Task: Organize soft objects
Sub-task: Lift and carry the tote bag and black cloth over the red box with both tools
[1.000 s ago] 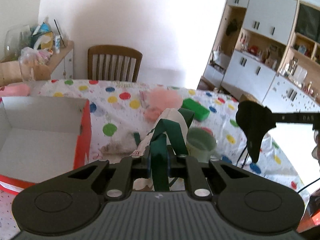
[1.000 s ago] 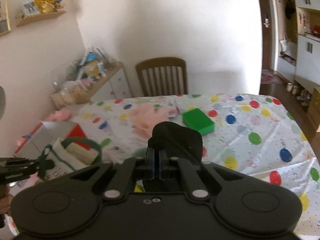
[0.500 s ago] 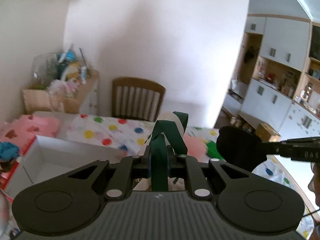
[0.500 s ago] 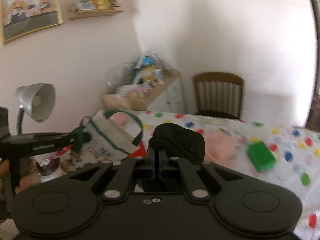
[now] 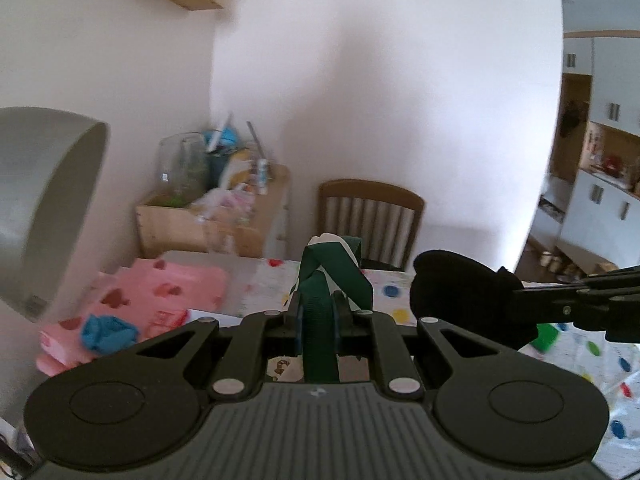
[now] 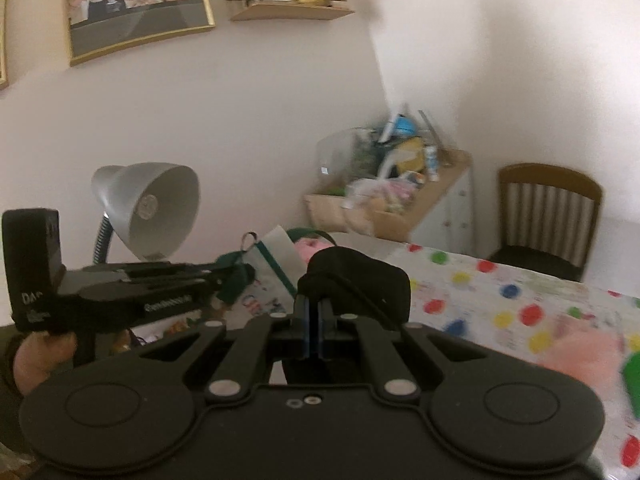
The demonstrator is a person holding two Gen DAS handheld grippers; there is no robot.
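My left gripper [image 5: 317, 312] is shut on the dark green strap [image 5: 320, 300] of a small white tote bag [image 6: 272, 276], which hangs lifted in the air. In the right wrist view it [image 6: 236, 276] shows at the left, held in a hand. My right gripper [image 6: 314, 316] is shut on a soft black cloth item [image 6: 360, 284], held up right of the bag; the cloth also shows in the left wrist view [image 5: 460, 296]. A pink fluffy item [image 6: 580, 352] and a green sponge [image 6: 634, 376] lie on the dotted tablecloth [image 6: 500, 296].
A grey desk lamp [image 6: 152, 204] stands close on the left. A pink box [image 5: 160, 296] with a blue cloth [image 5: 104, 332] on it sits left of the table. A wooden chair [image 5: 370, 216] and a cluttered cabinet [image 5: 224, 208] stand behind the table.
Both grippers have risen and swung left with their loads. The white box has dropped out of view; the lamp and pink box have come into view.
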